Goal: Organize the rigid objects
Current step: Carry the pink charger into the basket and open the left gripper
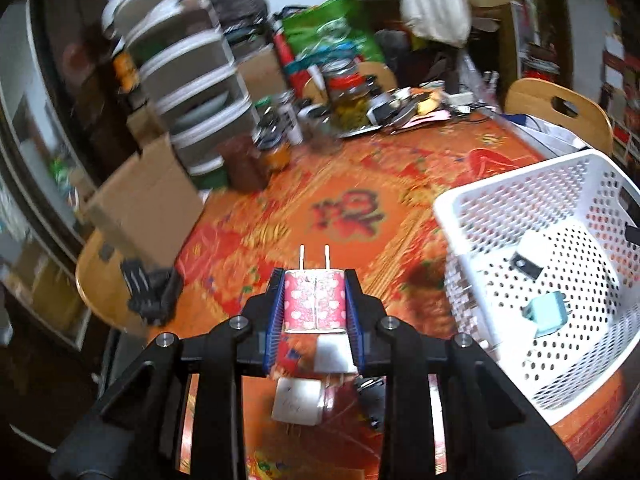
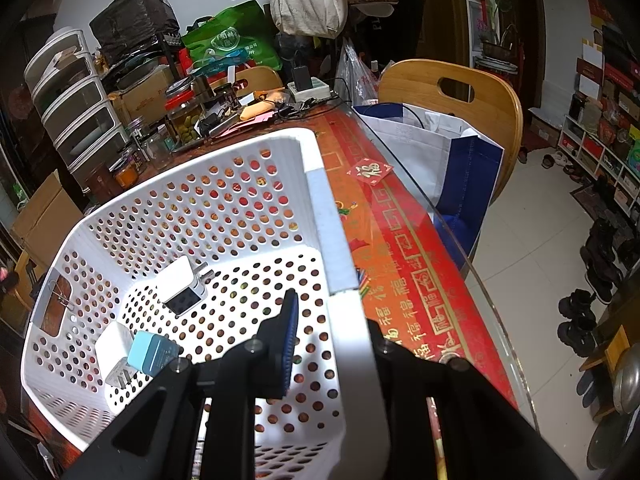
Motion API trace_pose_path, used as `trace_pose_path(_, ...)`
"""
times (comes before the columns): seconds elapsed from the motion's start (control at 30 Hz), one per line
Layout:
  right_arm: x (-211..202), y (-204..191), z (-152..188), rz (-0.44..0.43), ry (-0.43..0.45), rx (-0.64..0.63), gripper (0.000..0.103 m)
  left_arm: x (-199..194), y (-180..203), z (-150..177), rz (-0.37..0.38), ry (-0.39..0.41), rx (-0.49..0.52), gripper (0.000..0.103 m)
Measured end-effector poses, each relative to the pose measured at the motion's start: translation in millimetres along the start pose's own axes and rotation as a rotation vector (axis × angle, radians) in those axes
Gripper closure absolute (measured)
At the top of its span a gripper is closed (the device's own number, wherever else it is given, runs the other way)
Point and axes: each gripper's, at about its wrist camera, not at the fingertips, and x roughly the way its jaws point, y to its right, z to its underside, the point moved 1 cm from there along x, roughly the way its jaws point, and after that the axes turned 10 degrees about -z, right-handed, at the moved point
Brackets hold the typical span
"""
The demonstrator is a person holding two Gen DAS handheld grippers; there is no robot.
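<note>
My left gripper (image 1: 315,300) is shut on a pink heart-patterned charger plug (image 1: 314,302), prongs pointing away, held above the table. Two white chargers (image 1: 298,400) lie on the cloth below it. The white perforated basket (image 1: 472,216) stands to the right and holds a white charger (image 1: 534,250) and a light-blue charger (image 1: 546,314). In the right wrist view my right gripper (image 2: 332,344) is shut on the basket's near right rim (image 2: 356,344), one finger (image 2: 290,340) inside the wall. Inside lie a white charger (image 2: 182,286), another white one (image 2: 114,354) and the light-blue one (image 2: 152,354).
A red-orange patterned cloth (image 1: 348,216) covers the glass-edged table. Jars (image 1: 276,152) and clutter line the far side. A cardboard box (image 1: 148,204) and drawer unit (image 1: 188,92) stand at the left. A wooden chair (image 2: 452,92) with a white-blue bag (image 2: 440,160) stands beyond the right edge.
</note>
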Motion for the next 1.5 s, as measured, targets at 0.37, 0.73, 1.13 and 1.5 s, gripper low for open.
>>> trace_pose_path(0.37,0,-1,2,-0.005,0.005,0.002,0.083,-54,110,-43,0.099,0.078,0.253,0.078)
trace_pose_path(0.73,0,0,2,-0.006,-0.002,-0.008,0.082,-21,192,-38,0.137,-0.009,0.453,0.078)
trace_pose_path(1.13,-1,2,1,-0.017,0.002,-0.005,0.080,9,217,-21,0.097,-0.065,0.579,0.077)
trace_pose_path(1.5,0,1,1,-0.009,-0.006,-0.008,0.080,-32,188,-22,0.076,0.153,0.452,0.005)
